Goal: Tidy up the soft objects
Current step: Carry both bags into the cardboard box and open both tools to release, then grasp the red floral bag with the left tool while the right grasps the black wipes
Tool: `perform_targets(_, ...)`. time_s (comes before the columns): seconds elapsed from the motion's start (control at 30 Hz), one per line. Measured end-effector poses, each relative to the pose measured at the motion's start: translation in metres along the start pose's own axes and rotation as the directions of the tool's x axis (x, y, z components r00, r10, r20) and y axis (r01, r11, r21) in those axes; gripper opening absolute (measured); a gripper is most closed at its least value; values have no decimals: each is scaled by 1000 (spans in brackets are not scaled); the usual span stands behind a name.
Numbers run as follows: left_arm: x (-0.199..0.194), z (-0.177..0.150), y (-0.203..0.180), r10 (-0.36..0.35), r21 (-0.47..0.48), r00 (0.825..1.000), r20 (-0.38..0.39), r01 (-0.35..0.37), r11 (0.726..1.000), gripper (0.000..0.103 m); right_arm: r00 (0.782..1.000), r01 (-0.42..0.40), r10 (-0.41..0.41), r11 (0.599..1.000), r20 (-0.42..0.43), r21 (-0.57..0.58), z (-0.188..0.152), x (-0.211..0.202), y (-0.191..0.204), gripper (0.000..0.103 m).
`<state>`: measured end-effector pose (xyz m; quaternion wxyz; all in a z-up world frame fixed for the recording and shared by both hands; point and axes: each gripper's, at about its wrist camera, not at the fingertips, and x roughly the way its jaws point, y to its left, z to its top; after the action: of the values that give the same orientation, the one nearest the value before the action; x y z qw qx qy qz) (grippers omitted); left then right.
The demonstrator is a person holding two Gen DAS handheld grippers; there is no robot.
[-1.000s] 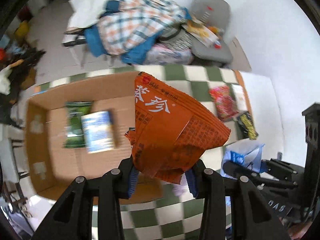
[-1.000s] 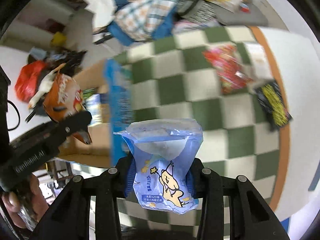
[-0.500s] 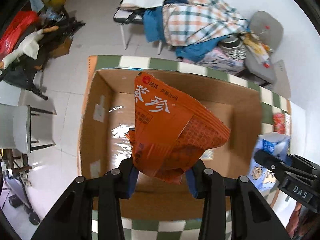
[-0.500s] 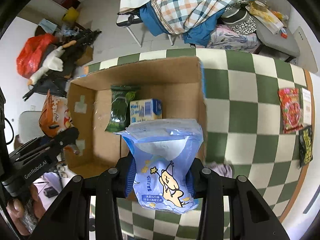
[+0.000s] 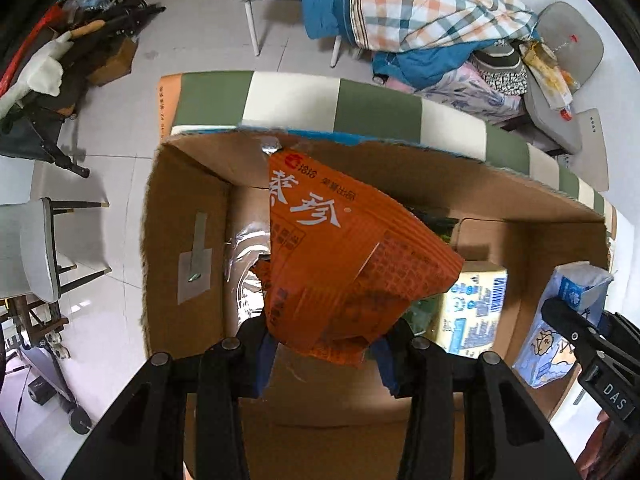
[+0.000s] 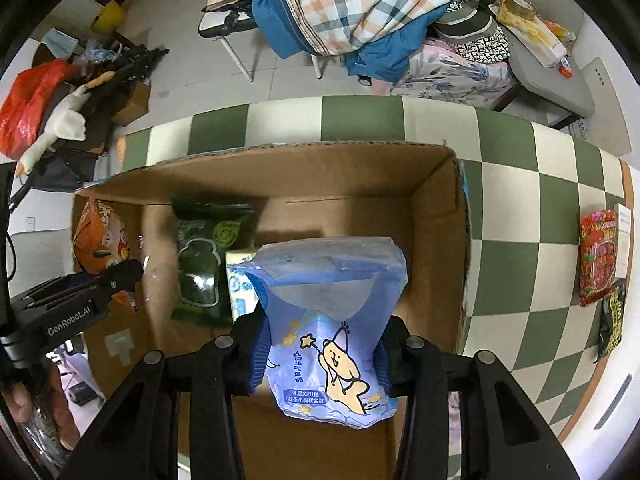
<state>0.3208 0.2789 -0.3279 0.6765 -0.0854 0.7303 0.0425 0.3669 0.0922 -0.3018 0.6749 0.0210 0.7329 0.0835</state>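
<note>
Left gripper [image 5: 324,346]: black two-finger frame filling the lower centre of its own view, pointing straight down. Blue pads [image 5: 266,360] press on the lower end of the orange packet [image 5: 344,264]; jaws opening slightly. Also seen at the left edge of the right wrist view, where a hand [image 6: 24,412] holds its handle at lower left.

Right gripper [image 6: 320,354]: same build, lower centre of its own view, pointing straight down. Blue pads [image 6: 258,354] pinch the waist of the blue tissue pack [image 6: 328,320]; jaws opening slightly. Seen side-on at the right edge of the left wrist view.
</note>
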Motion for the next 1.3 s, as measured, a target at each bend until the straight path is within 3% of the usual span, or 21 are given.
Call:
perform_targets(0.17, 6, 1, 3, -46, -28, 998, -45, 45, 999, 42, 1000, 16, -16, 1000, -1, -5, 7, 8, 1, 62)
perform_targets(0.27, 2, -2, 5, -63, -38, 997, -38, 61, 997, 56, 999, 33, -33, 999, 3, -14, 8, 7, 3, 72)
perform_targets(0.4, -10, -5, 5, -33, -27, 999, 3, 33, 999, 89, 1000, 29, -29, 999, 11, -20, 6, 0, 5, 73)
perform_targets(0.5, -21, -9, 7, -20, -29, 999, 38, 21, 999, 99, 1000, 26, -25, 999, 12, -27, 1, -6, 7, 85)
perform_targets(0.63, -36, -21, 6, 14, -26, 995, 102, -12, 1000, 100, 1000, 16, -15, 999, 16, -44, -13, -13, 9, 103)
perform_targets(1.07, -79, -105, -2, 33, -30, 966, 258, -26, 999, 102, 987, 72, -63, 996, 148, -60, -86, -52, 15, 103)
perform_targets(1.3, -111, -155, -12, 41, -13, 945, 325, -39, 999, 102, 978, 44, -28, 996, 208, -71, -132, -90, 16, 103)
